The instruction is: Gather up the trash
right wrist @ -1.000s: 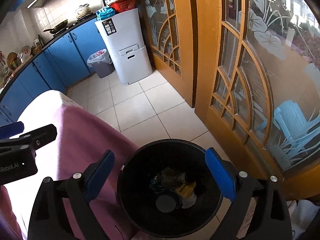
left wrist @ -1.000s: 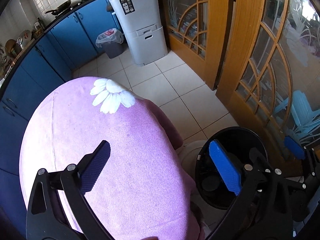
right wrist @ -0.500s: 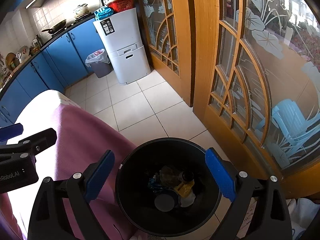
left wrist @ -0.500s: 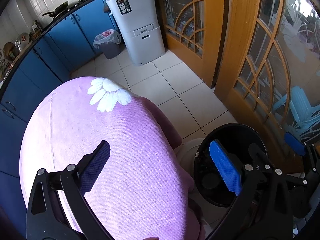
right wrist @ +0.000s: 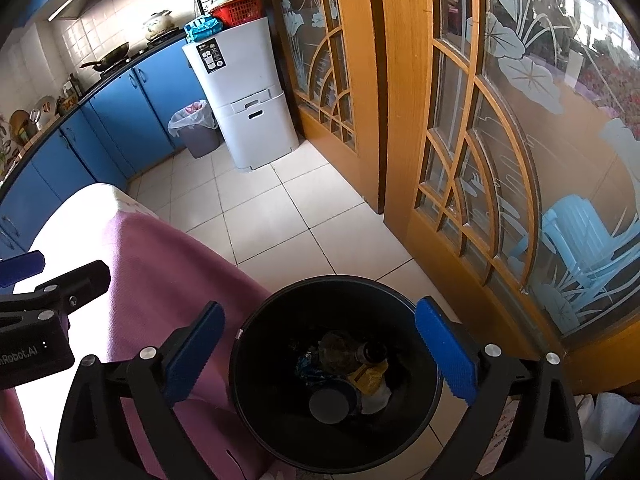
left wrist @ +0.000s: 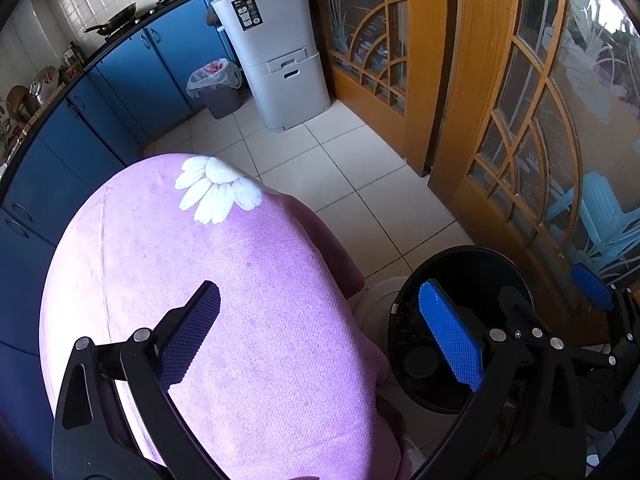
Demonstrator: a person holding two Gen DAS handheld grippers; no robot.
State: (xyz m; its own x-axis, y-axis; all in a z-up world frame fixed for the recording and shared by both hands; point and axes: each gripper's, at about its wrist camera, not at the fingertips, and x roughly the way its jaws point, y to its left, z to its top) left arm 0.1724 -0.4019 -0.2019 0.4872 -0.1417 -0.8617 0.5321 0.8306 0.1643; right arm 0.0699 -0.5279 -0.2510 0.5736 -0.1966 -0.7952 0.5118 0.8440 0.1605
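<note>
Black bin (right wrist: 256, 392) holds bottle (right wrist: 340, 354), yellow wrapper (right wrist: 370, 378), round lid (right wrist: 330, 404); right hand-held gripper (right wrist: 320, 354) above, jaws apart, empty; left hand-held gripper (left wrist: 320, 340) likewise apart, at 9 o'clock.

"nRobot.AI" stands on the left tongs (right wrist: 24, 276) body

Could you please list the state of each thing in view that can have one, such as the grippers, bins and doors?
Left hand-held gripper: open, empty, above the purple cloth.
Right hand-held gripper: open, empty, over the black bin.
Black bin: uncovered, upright, trash at the bottom.
Small grey bin: lined with a bag, uncovered.
White cabinet: drawers shut.
Blue cupboards: doors shut.
</note>
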